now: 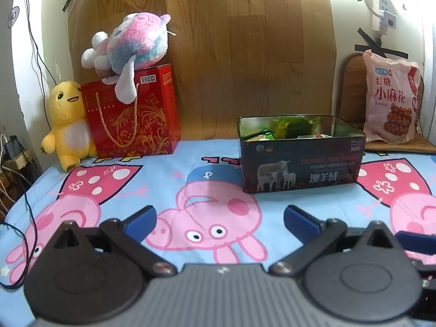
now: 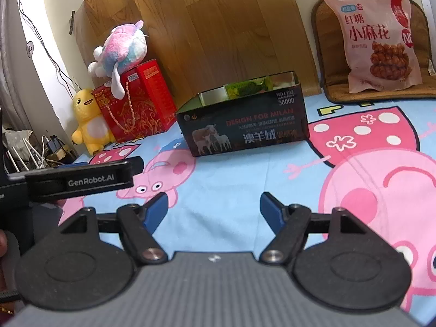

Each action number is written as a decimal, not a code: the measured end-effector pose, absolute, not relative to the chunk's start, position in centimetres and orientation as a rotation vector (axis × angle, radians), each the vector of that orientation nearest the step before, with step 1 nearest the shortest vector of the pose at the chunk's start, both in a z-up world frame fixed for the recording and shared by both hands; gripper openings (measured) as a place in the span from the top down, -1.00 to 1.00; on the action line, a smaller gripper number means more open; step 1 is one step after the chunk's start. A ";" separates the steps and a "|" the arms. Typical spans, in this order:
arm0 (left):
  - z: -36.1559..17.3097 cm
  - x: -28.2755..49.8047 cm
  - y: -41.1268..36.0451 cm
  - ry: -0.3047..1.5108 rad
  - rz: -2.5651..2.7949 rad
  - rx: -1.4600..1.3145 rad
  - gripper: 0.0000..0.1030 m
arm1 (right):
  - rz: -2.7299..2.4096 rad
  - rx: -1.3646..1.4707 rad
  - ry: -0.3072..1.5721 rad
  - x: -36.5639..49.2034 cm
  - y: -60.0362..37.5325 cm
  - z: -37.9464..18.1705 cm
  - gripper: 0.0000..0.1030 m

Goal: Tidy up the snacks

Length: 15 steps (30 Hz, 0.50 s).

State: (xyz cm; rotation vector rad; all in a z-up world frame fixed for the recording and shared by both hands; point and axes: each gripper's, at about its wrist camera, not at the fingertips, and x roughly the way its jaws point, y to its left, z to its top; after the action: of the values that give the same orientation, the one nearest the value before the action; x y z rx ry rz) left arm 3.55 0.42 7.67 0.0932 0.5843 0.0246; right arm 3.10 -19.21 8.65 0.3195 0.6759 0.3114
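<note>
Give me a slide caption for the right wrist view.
Open right gripper hovers over cartoon bedsheet, facing open snack tin; pink snack bag behind.

Tin box [image 1: 302, 169]: glossy printed metal, reflective inner walls.
Snack bag [image 2: 378, 41]: pink plastic film, slight sheen.
Gift bag [image 1: 136, 114]: glossy red paper, twisted cord handle.
Yellow plush toy [image 1: 66, 125], pastel plush toy [image 1: 136, 43]: soft fuzzy cloth.
Bed sheet [image 1: 190, 169]: matt printed cloth.
Back panel [image 1: 245, 41]: smooth wood-grain.

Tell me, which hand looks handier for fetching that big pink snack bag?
Probably the right. The pink snack bag looms large on the right gripper side, jaws open and empty. From the left gripper it lies farther off, past the tin box.
</note>
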 end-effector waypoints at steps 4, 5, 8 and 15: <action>7.7 3.4 0.4 0.578 0.021 0.094 -0.99 | 0.311 0.320 0.676 3.1 -19.2 8.7 -0.48; 7.7 3.3 0.3 0.577 0.022 0.096 -0.99 | 0.310 0.322 0.676 3.1 -19.2 8.6 -0.48; 7.6 3.2 0.1 0.572 0.030 0.116 -0.99 | 0.307 0.325 0.678 2.9 -19.2 8.6 -0.48; 7.6 3.0 -0.3 0.568 0.048 0.149 -0.99 | 0.307 0.333 0.678 3.0 -19.4 8.6 -0.48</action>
State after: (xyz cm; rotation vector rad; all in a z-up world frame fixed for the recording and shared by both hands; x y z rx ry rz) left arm 2.99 -0.29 7.57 0.1485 0.5680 0.0479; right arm 2.98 -19.37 8.55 0.3329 0.6782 0.3073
